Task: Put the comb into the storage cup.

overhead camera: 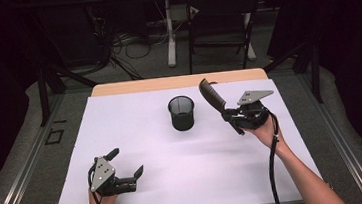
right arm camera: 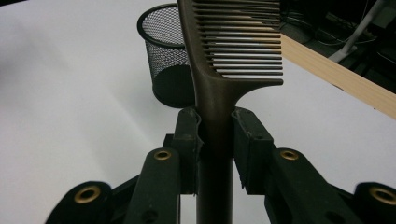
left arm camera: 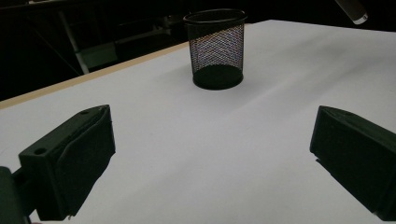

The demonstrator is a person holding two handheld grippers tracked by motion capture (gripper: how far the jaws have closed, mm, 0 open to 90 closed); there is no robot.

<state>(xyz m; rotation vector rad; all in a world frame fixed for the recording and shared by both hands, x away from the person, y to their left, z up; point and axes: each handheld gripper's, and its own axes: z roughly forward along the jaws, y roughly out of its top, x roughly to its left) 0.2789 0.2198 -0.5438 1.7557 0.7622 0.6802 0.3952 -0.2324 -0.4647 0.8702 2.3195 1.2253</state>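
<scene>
While my right tongs point(overhead camera: 229, 111) pinch the brown comb point(overhead camera: 212, 96) by its handle, I hold it above the white desk point(overhead camera: 186, 182), to the right of the black mesh cup point(overhead camera: 182, 113) and clear of it. Seen from the high view, the comb slants up and to the left from the tongs, its toothed end reaching toward the far edge of the desk, a little right of the cup's rim. Through the right gripper view, the comb point(right arm camera: 229, 56) rises straight between the two jaws, which are pressed against either side of its handle; the teeth point to the right there, and the cup point(right arm camera: 166, 60) stands behind and to the left of the comb, upright on its dark round base.

My left tongs point(overhead camera: 124, 163) sit low at the near left part of the desk, spread wide with nothing between them. Looking along them in the left gripper view, both jaws stand well apart over bare white surface, and the cup point(left arm camera: 216, 49) stands far ahead of them, nearer the desk's far wooden edge. One tip of the comb point(left arm camera: 354, 9) pokes into the top right corner there.

The cup sits in the far middle of the desk, upright, and I cannot see anything inside it.
</scene>
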